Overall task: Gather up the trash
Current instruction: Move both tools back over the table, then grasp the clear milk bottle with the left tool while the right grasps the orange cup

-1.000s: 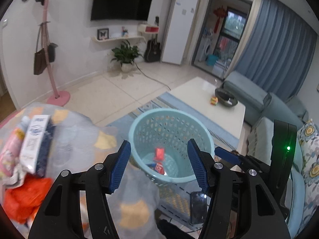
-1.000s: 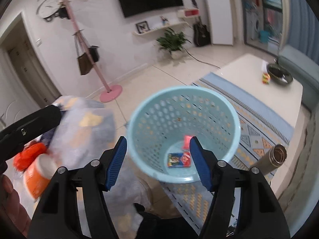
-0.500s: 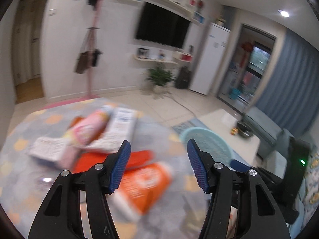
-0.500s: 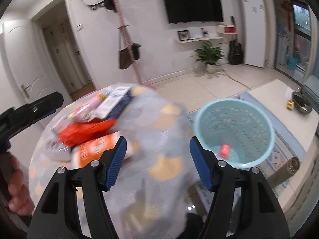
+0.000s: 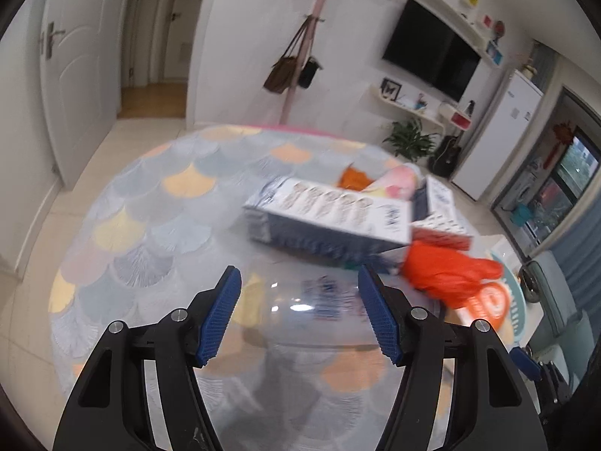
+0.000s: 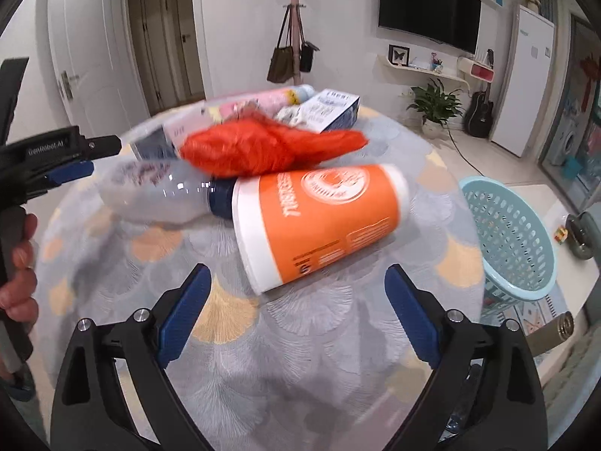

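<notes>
A: Where is the trash?

B: It lies heaped on the round table (image 6: pixel 233 312), which has a fan-patterned cloth. Nearest the right gripper (image 6: pixel 296 310) is an orange-and-white paper cup (image 6: pixel 319 221) on its side. Its open end touches the dark cap end of a clear plastic bottle (image 6: pixel 150 195), also lying down.

A: And behind those?

B: A crumpled orange plastic bag (image 6: pixel 263 146) rests against the cup and the bottle. Farther back are a white-and-blue carton (image 6: pixel 330 112) and a pink tube-shaped package (image 6: pixel 263 101). From the left wrist view a long white-and-blue box (image 5: pixel 330 218) lies across the heap, with the orange bag (image 5: pixel 447 274) just beside its right end.

A: Where does it all go?

B: A pale blue perforated basket (image 6: pixel 514 236) stands on the floor just past the table's right edge, on a patterned rug.

A: How are the grippers?

B: The right one hovers low over the cloth, jaws spread wide and empty, the cup just ahead between them. The left gripper (image 5: pixel 298 315) is also spread wide and holds nothing; the clear bottle (image 5: pixel 311 300) lies blurred between its blue pads. In the right wrist view it shows at the left edge, held in a hand (image 6: pixel 18 270).

A: Anything else around?

B: A wall-mounted television (image 6: pixel 428 3), a potted plant (image 6: pixel 435 105) and a pink coat stand (image 6: pixel 295 18) with bags.
</notes>
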`<state>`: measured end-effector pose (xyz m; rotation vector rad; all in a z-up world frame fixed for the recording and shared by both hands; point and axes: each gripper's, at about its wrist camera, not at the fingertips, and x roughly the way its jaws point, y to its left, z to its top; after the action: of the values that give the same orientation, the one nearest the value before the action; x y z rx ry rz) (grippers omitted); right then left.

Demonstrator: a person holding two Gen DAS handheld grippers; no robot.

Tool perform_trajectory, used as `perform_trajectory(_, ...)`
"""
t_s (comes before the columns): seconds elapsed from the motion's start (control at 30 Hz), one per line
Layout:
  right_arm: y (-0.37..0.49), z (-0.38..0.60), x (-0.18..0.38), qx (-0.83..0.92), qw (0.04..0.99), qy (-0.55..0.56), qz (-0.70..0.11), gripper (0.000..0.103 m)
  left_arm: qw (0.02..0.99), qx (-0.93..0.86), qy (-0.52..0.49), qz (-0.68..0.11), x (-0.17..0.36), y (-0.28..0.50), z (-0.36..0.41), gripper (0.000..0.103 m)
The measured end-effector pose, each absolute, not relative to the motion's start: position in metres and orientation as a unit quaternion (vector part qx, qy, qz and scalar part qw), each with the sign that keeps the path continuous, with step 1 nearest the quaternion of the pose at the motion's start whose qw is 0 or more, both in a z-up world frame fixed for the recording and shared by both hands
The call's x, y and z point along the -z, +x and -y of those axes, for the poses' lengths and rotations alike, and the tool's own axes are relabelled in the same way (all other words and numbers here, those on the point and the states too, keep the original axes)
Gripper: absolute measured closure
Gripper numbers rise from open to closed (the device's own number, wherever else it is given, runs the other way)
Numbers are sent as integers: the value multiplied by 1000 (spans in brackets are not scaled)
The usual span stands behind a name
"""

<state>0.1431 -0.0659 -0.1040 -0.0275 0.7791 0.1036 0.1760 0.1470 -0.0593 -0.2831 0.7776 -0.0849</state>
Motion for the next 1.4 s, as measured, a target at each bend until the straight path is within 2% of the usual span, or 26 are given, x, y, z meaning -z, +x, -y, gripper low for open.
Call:
perform_trajectory(0.23, 142, 78, 109, -18, 928, -40, -370, 15, 895, 100, -163, -403, 84, 173, -144, 41)
perform_trajectory(0.33, 142, 99, 107, -6, 928, -29, -371, 21, 890, 122, -172, -405, 88, 166, -140, 42)
perform_trajectory(0.47, 139, 132, 103, 4, 929, 1, -371, 21, 884, 157, -167, -408, 86, 145, -129, 42)
perform_trajectory(0.7, 140, 194, 94, 36, 929, 66, -362, 21, 862, 243, -128, -426, 85, 98, -87, 42)
perform_trajectory(0.93, 151, 183, 85, -19, 927, 95, -362, 21, 816, 340, -59, -463, 93, 67, -43, 41)
perform_trajectory(1.07, 167, 176, 96, -36, 909, 133, -392, 21, 829, 335, -26, -447, 82, 60, -40, 40)
perform_trajectory(1.13, 173, 176, 102, -46, 897, 163, -409, 21, 840, 328, -23, -432, 74, 60, -41, 31)
perform_trajectory(1.2, 183, 180, 110, -60, 882, 198, -424, 21, 860, 291, -16, -418, 66, 69, -41, 27)
perform_trajectory(1.4, 204, 179, 120, -74, 857, 256, -441, 21, 883, 202, 30, -422, 73, 104, -12, 27)
